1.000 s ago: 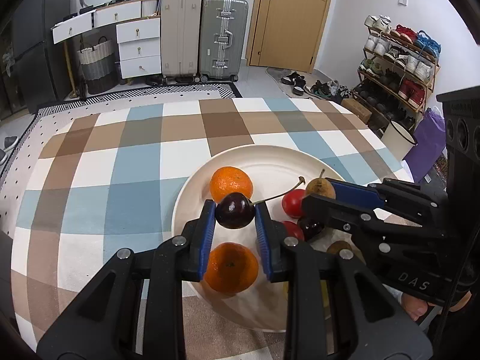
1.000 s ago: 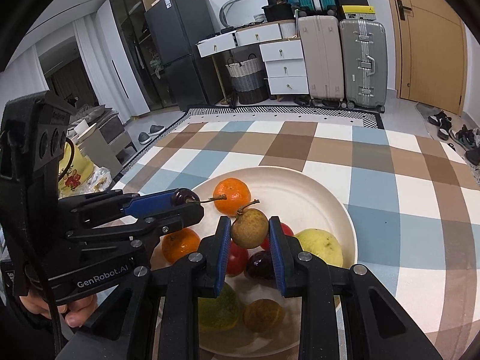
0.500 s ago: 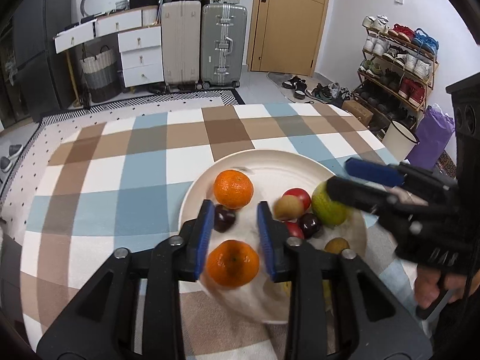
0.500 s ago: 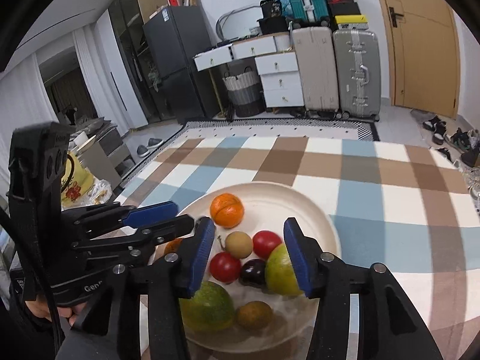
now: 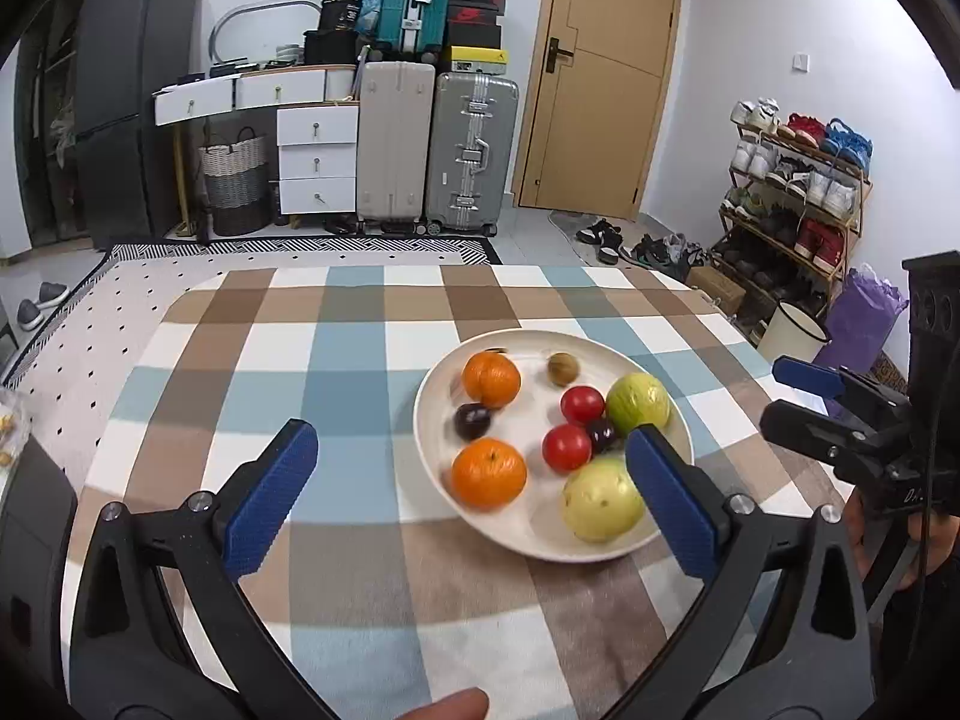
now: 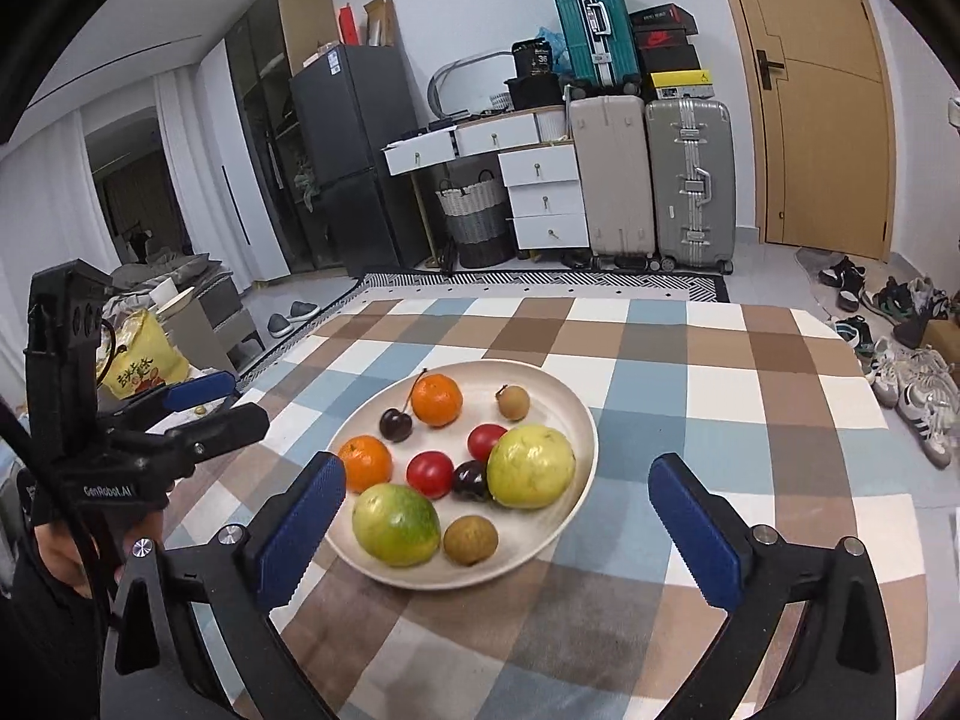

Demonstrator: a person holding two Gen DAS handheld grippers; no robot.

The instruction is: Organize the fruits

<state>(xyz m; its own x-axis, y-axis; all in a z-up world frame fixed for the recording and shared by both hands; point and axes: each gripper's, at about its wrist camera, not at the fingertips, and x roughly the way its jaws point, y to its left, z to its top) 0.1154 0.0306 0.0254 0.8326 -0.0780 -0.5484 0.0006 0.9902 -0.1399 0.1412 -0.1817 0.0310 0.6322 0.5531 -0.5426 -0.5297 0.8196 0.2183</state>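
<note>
Checked tablecloth [image 5: 360,360], suitcases [image 5: 438,150] beside white drawers [image 5: 315,159], shoe rack [image 5: 792,192].

1. The left gripper [image 5: 474,501] no longer clamps the cherry [image 5: 472,421]; its jaws have just been opening and now stand wide and empty.
2. The cherry lies on the plate [image 5: 612,546], centre frame.
3. The right gripper [image 6: 504,531] has let go of the longan [image 6: 513,402], jaws spread.
4. Both grippers are drawn back from the plate.
</note>
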